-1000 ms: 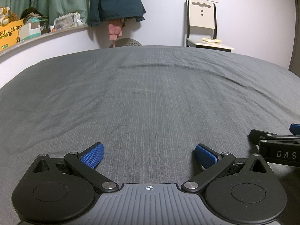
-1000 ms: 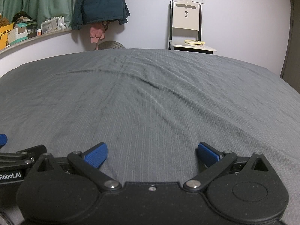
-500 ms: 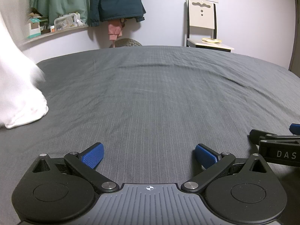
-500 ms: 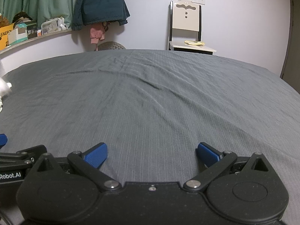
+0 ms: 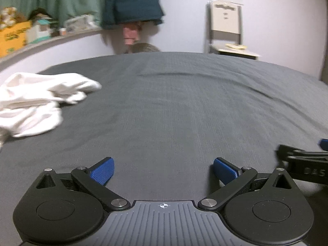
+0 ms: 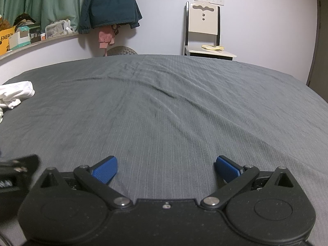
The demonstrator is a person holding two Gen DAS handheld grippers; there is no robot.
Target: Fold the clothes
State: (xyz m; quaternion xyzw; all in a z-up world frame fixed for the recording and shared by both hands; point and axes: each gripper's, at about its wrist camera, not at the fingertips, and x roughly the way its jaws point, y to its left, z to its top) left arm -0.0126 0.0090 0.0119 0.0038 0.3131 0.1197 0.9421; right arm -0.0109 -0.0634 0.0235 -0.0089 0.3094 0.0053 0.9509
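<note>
Both jaws stand spread wide, empty: the left gripper (image 5: 163, 169) and right gripper (image 6: 166, 169) sit side by side low over the grey bedsheet (image 6: 174, 106). Well ahead and left of them lies a crumpled white garment (image 5: 34, 100), untouched.

The white garment (image 5: 34, 100) runs off the left edge in both views, and the left wrist view's background is pretty motion-blurred.
</note>
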